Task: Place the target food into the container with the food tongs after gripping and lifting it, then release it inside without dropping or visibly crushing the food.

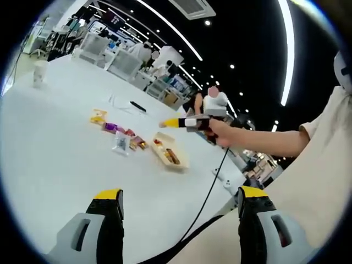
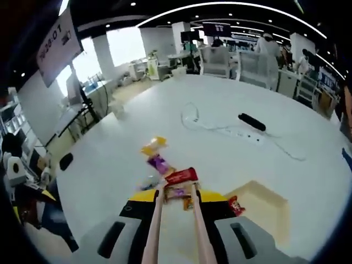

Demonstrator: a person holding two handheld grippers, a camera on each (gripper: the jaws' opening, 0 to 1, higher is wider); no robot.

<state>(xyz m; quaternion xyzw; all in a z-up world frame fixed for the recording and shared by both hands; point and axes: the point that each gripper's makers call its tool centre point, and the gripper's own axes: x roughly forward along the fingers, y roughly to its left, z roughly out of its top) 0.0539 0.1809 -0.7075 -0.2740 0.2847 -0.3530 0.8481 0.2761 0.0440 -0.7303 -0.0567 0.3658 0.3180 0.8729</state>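
Observation:
My right gripper (image 2: pixel 179 197) is shut on the pink food tongs (image 2: pixel 157 220), whose two arms run forward between its yellow jaws. A red snack packet (image 2: pixel 181 176) lies across the tong tips, with a brown packet (image 2: pixel 176 192) just under it; I cannot tell whether either is gripped. The beige container (image 2: pixel 264 206) sits to the right of the tongs. In the left gripper view a hand holds the right gripper (image 1: pixel 173 123) above the container (image 1: pixel 169 153) and the scattered snacks (image 1: pixel 122 137). My left gripper (image 1: pixel 180 193) is open and holds nothing.
On the white table lie a yellow packet (image 2: pixel 154 146), a purple packet (image 2: pixel 159 162) and a small red packet (image 2: pixel 235 206) by the container. Farther off are a white power strip (image 2: pixel 242 135), a black remote (image 2: pixel 252 122) and a cup (image 1: pixel 39 71). A black cable (image 1: pixel 206 201) hangs from the right gripper.

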